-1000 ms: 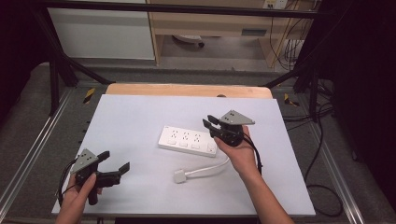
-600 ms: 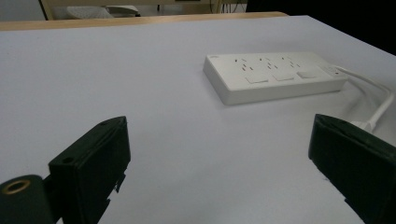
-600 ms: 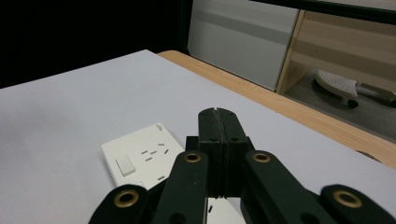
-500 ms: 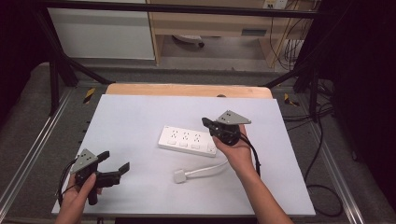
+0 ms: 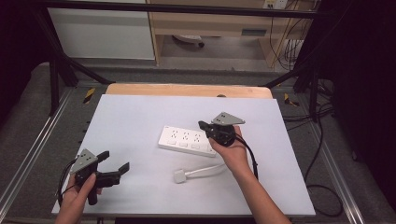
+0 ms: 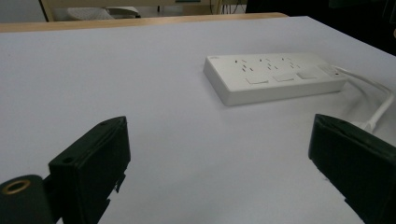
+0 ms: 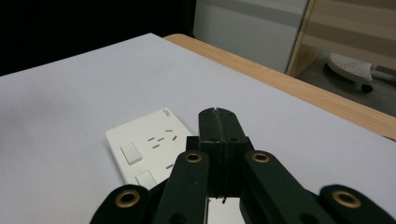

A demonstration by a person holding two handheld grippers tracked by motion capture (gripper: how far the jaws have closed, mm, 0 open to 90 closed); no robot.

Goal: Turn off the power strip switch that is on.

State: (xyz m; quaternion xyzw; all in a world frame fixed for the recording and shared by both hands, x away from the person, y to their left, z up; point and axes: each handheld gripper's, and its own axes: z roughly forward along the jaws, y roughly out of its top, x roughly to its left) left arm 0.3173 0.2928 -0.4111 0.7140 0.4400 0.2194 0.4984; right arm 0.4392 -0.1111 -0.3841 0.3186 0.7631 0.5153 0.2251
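Right claw has shifted left above one power strip.

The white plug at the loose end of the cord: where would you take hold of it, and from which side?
Grip the plug across its small blocky body, coming from above. It lies flat on the white table, free of the power strip, with its cord trailing right, so close across the sides the cord leaves clear. The open left tool seems better placed than the shut right tool.

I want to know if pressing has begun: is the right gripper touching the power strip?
Cannot tell. In the high view the right gripper overlaps the power strip; its own view shows shut jaws above the strip, with no contact or gap plainly visible.
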